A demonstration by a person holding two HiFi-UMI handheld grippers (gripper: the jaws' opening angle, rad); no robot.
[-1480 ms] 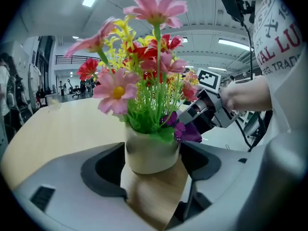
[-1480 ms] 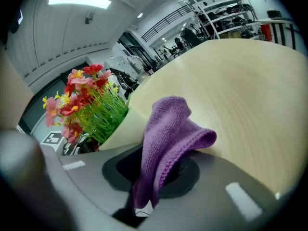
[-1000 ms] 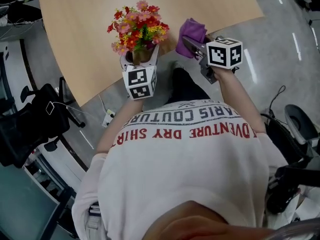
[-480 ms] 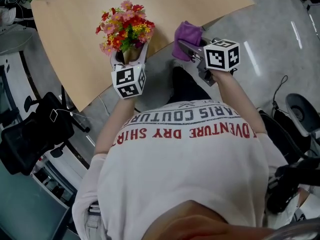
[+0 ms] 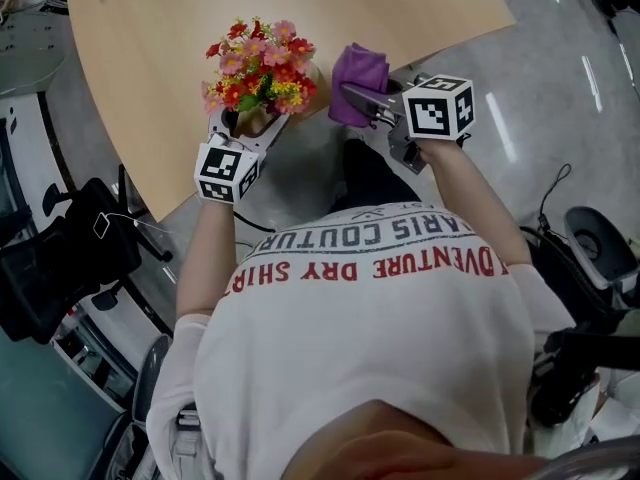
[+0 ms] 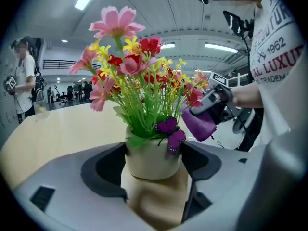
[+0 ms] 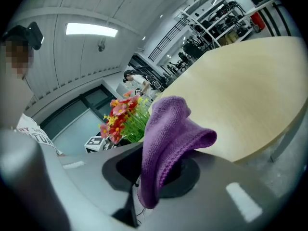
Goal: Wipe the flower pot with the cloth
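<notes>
Cream flower pot, purple cloth, pink, red, yellow flowers, tan table

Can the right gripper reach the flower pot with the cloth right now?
Probably yes: the cloth in the right gripper sits beside the flowers, nothing between; the left gripper clamps the flower pot at its sides, front bare.

Our left gripper reaches ahead, tipped a little downward, its grey jaws pressed on either side of the small cream round flower pot. Its marker cube sits just behind the jaws, and the bare left forearm runs straight back from it. Our right gripper is alongside and angled in toward the left one. Its jaws are closed on the folded purple knit cloth, which bunches up beyond the tips. The right forearm is bent in behind its own marker cube.
</notes>
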